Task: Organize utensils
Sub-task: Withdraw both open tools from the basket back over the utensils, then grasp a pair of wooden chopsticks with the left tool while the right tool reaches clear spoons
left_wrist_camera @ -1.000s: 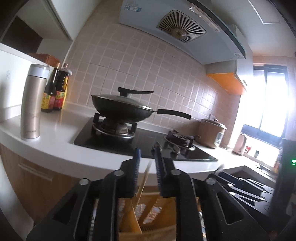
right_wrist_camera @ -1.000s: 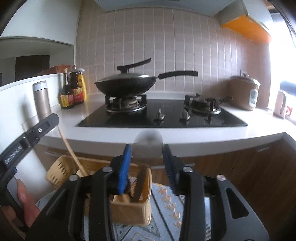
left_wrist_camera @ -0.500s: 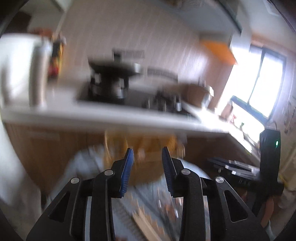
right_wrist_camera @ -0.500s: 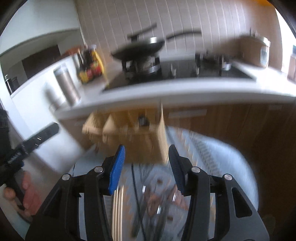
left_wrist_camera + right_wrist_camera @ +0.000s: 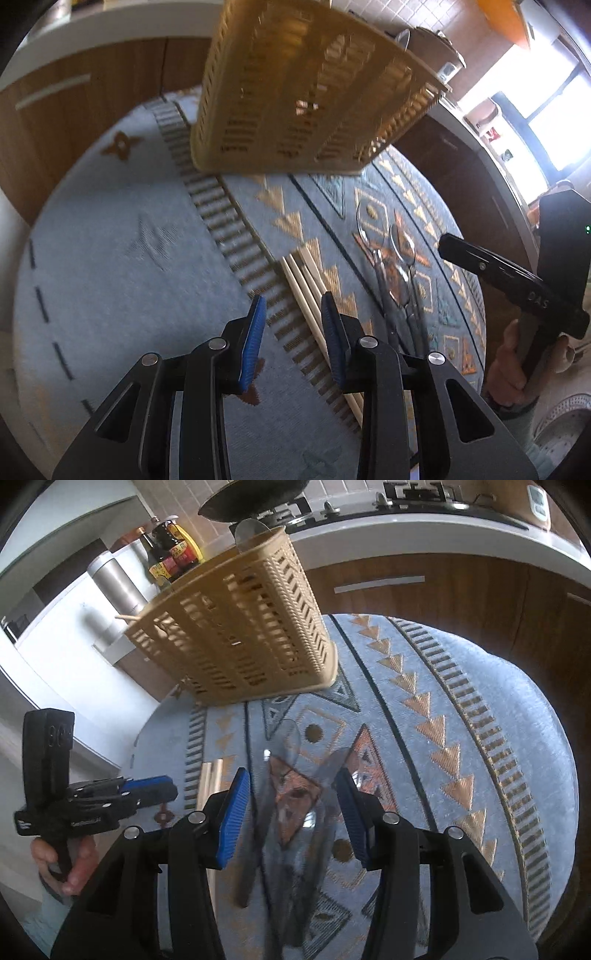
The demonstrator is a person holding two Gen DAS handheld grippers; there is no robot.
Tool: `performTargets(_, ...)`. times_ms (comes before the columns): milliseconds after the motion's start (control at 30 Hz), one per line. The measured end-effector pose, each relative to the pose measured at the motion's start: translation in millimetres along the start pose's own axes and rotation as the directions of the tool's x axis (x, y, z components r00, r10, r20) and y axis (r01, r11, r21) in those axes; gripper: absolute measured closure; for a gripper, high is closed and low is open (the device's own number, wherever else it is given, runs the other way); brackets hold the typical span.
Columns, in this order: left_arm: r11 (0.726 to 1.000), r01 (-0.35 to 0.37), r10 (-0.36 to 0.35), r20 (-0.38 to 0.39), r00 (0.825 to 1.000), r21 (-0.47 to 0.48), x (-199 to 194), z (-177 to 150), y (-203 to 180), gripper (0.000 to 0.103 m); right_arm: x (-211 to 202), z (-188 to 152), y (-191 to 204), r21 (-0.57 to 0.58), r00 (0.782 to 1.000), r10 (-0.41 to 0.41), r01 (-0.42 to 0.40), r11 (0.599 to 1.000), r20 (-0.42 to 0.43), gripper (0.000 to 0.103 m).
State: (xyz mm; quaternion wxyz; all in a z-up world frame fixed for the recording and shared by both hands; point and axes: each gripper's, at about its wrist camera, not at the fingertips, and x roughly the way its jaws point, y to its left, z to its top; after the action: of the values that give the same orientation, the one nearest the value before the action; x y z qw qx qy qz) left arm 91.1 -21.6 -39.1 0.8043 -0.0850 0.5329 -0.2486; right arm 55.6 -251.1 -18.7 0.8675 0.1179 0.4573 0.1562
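Both wrist views look down at one patterned mat [image 5: 110, 236].

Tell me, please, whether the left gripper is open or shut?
Open: left gripper holds nothing, its blue pads apart above the chopsticks.

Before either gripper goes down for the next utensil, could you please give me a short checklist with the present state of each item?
1. Left gripper jaws open and empty: ok.
2. Right gripper jaws open and empty: ok.
3. Pale wooden chopsticks lying flat on the blue patterned mat, partly between the left jaws: ok.
4. Clear-bowled spoons under the right gripper: ok, though blurred.
5. Tan slotted plastic basket upright: ok.
6. Free basket compartment: cannot tell.
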Motion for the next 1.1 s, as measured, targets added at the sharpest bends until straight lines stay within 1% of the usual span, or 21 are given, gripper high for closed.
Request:
performTargets(133,1.0,0.006,-0.006,-0.028,1.0,0.002,16,-4,-4,0.074,5,-9,1,-0.054,0.998,-0.03,0.034,0.998,0.063,0.057)
performTargets(200,0.999,-0.02,0.02,-0.01,1.0,0.028,17,-5,-11,0.074,7,-13,0,-0.062,0.996,-0.02,0.026,0.998,0.083,0.057)
performTargets(267,0.996,-0.062,0.062,-0.001,0.998,0.062,18,-7,-19,0.074,7,-14,0,-0.07,0.994,-0.025,0.033,0.997,0.103,0.057)
performTargets(333,0.99,-0.102,0.102,0.01,0.995,0.095,19,-9,-27,0.073,9,-14,2,-0.08,0.991,-0.053,0.063,0.995,0.119,0.057)
performTargets(433,0.97,-0.185,0.181,0.04,0.983,0.159,21,-15,-42,0.073,10,-14,2,-0.085,0.989,-0.072,0.084,0.993,0.131,0.057)
performTargets(467,0.957,-0.222,0.215,0.055,0.975,0.185,23,-18,-47,0.075,11,-15,3,-0.089,0.988,-0.077,0.09,0.992,0.133,0.057)
performTargets(533,0.941,-0.26,0.249,0.077,0.965,0.218,23,-19,-52,0.08,10,-16,3,-0.094,0.987,-0.083,0.097,0.991,0.14,0.057)
performTargets(567,0.939,-0.255,0.243,0.08,0.967,0.23,24,-19,-55,0.087,10,-16,3,-0.096,0.986,-0.085,0.1,0.99,0.146,0.057)
performTargets(633,0.946,-0.228,0.22,0.062,0.974,0.231,22,-19,-53,0.097,9,-17,3,-0.094,0.985,-0.084,0.099,0.991,0.15,0.057)
performTargets(667,0.947,-0.222,0.216,0.054,0.975,0.231,20,-18,-51,0.099,8,-17,2,-0.092,0.985,-0.083,0.097,0.991,0.151,0.057)
performTargets(700,0.946,-0.223,0.217,0.051,0.975,0.236,19,-18,-49,0.1,8,-17,1,-0.088,0.985,-0.082,0.096,0.992,0.152,0.057)
performTargets(767,0.939,-0.238,0.237,0.035,0.971,0.249,17,-19,-46,0.102,8,-17,-1,-0.081,0.985,-0.076,0.089,0.993,0.152,0.057)
performTargets(800,0.944,-0.227,0.228,0.025,0.973,0.241,16,-17,-43,0.102,8,-17,-2,-0.08,0.985,-0.073,0.086,0.993,0.154,0.057)
performTargets(833,0.958,-0.192,0.194,0.012,0.981,0.215,13,-15,-39,0.102,8,-17,-2,-0.08,0.985,-0.071,0.084,0.993,0.154,0.057)
performTargets(867,0.97,-0.154,0.157,-0.001,0.988,0.19,14,-12,-36,0.101,8,-17,-2,-0.079,0.985,-0.071,0.084,0.993,0.154,0.057)
performTargets(900,0.987,-0.085,0.087,-0.009,0.996,0.138,10,-9,-32,0.101,8,-18,-2,-0.079,0.985,-0.073,0.086,0.993,0.155,0.057)
performTargets(933,0.992,-0.064,0.065,-0.006,0.998,0.113,9,-8,-31,0.096,8,-18,-2,-0.081,0.985,-0.075,0.088,0.993,0.156,0.057)
performTargets(967,0.994,-0.063,0.064,-0.003,0.998,0.094,9,-7,-31,0.089,8,-18,-2,-0.084,0.985,-0.074,0.088,0.993,0.157,0.057)
performTargets(1033,0.988,-0.121,0.122,-0.005,0.993,0.096,13,-5,-34,0.085,8,-19,-1,-0.086,0.985,-0.072,0.087,0.992,0.156,0.057)
performTargets(1067,0.986,-0.14,0.142,-0.022,0.99,0.095,17,-5,-36,0.085,8,-19,-1,-0.088,0.985,-0.073,0.088,0.992,0.155,0.057)
performTargets(1100,0.984,-0.15,0.151,-0.009,0.988,0.098,17,-4,-39,0.083,8,-19,-1,-0.089,0.985,-0.077,0.091,0.992,0.154,0.057)
